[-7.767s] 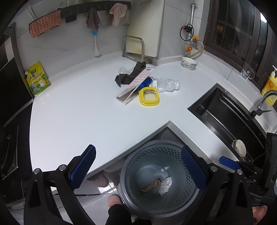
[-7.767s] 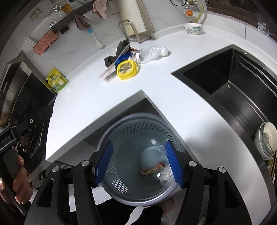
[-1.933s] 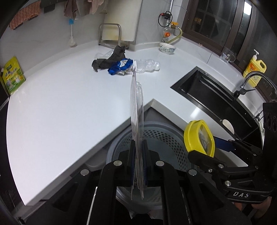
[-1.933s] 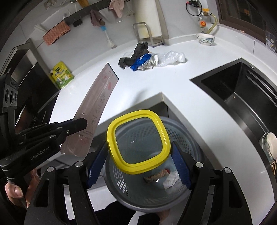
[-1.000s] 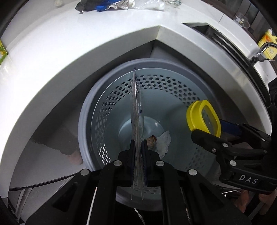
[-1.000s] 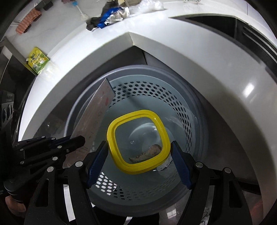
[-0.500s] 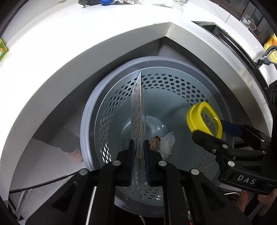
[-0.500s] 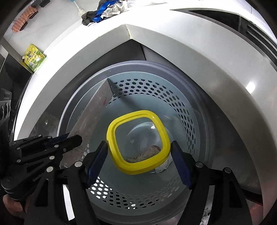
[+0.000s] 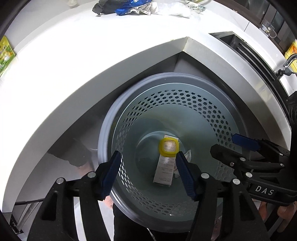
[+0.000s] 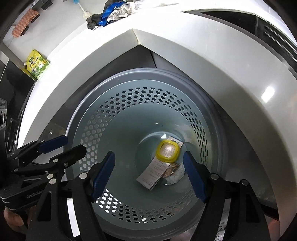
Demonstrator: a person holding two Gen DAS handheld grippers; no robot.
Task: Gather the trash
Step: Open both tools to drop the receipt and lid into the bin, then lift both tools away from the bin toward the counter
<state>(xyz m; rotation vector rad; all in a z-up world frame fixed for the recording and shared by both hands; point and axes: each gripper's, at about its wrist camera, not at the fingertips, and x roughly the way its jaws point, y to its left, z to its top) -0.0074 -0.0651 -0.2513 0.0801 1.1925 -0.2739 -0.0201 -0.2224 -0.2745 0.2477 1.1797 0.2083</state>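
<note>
Now both grippers, left [image 9: 148,172] and right [image 10: 148,176], hang wide apart and empty over the bin [image 10: 141,74], lid [image 10: 168,149] and card [image 10: 155,171] lying at its bottom, so lift clear of the rim before heading for the counter pile [image 10: 111,9].

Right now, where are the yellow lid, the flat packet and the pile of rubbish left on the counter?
yellow lid [image 10: 168,150]: right wrist view, its clear centre.
flat packet [image 10: 154,171]: right wrist view, printed face.
pile of rubbish [image 9: 130,8]: left wrist view, blue wrapper.

Yellow lid [image 10: 168,149], grey hex-perforated bin [image 10: 111,118], white counter [image 9: 74,61]
</note>
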